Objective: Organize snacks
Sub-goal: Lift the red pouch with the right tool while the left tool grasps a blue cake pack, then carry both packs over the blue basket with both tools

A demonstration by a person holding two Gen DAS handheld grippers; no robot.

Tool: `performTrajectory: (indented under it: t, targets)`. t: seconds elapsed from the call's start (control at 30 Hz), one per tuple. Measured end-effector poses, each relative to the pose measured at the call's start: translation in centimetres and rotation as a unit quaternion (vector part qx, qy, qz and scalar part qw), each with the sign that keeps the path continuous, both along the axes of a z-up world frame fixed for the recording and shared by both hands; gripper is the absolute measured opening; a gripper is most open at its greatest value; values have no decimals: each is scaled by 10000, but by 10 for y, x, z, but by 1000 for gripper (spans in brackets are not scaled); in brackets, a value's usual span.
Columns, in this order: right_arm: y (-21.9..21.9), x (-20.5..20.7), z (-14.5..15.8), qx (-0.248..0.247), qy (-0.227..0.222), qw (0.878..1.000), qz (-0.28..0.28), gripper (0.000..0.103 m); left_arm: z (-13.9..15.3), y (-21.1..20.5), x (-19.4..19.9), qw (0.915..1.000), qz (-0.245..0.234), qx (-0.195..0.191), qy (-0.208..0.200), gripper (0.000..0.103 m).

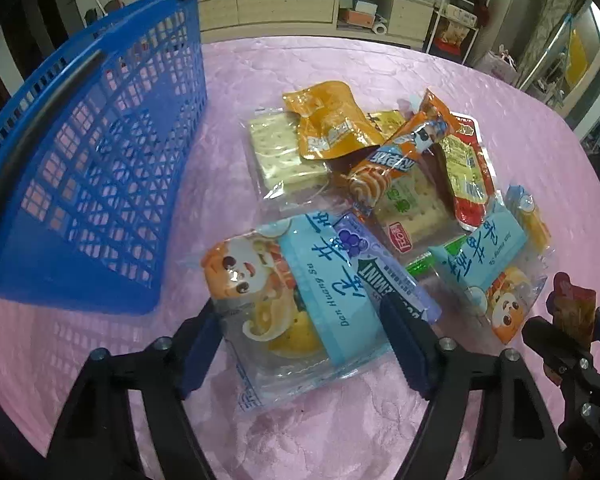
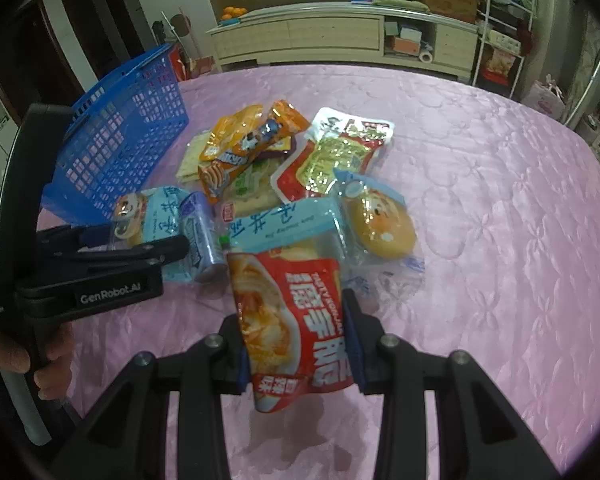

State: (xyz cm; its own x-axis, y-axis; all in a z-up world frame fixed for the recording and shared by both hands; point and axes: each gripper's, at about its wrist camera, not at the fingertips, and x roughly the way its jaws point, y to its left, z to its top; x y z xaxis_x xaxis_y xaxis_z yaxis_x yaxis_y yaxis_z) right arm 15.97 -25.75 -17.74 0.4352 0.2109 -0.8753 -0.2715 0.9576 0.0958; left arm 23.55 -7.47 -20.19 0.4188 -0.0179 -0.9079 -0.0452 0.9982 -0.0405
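My left gripper (image 1: 300,332) points down at a clear-wrapped pastry pack with a light blue label (image 1: 300,300). The pack lies on the pink tablecloth (image 1: 320,420), and both pads touch its sides. A purple mint pack (image 1: 380,272) leans on its right edge. My right gripper (image 2: 300,344) is shut on a red snack pouch (image 2: 296,312) held above the cloth. In the left wrist view this right gripper (image 1: 572,320) sits at the lower right. Left of the pile stands a blue mesh basket (image 1: 100,140) with nothing visible inside.
More snacks are piled mid-table: cracker packs (image 1: 276,152), orange pouches (image 1: 332,128), a red sausage pack (image 1: 464,168), a second blue-labelled pastry (image 2: 284,224) and a round bun (image 2: 380,224). A hand (image 2: 48,364) holds the left gripper's handle. Cabinets and shelves stand beyond the table.
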Motion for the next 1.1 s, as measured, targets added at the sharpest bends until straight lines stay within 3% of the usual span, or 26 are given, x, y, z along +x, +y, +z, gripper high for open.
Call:
performTrajectory:
  t: [0.13,0.43,0.73,1.1]
  targets:
    - [0,-2,3,45,20,10000,-40,42,3,6,-12,9999,13,-102,-52,67]
    - [15,-20,22,-63,-117,9999,32,42,16,8,-58,9985,-288,-432,-154,67]
    - [29,-45,49,-87,-301,9995,29,42,65,10,-104,9940,-661,-502,-712,67]
    - [66,-58,93,69,-733,9971,210,42,123,47,-130,9873,-794,-464,-1294,67]
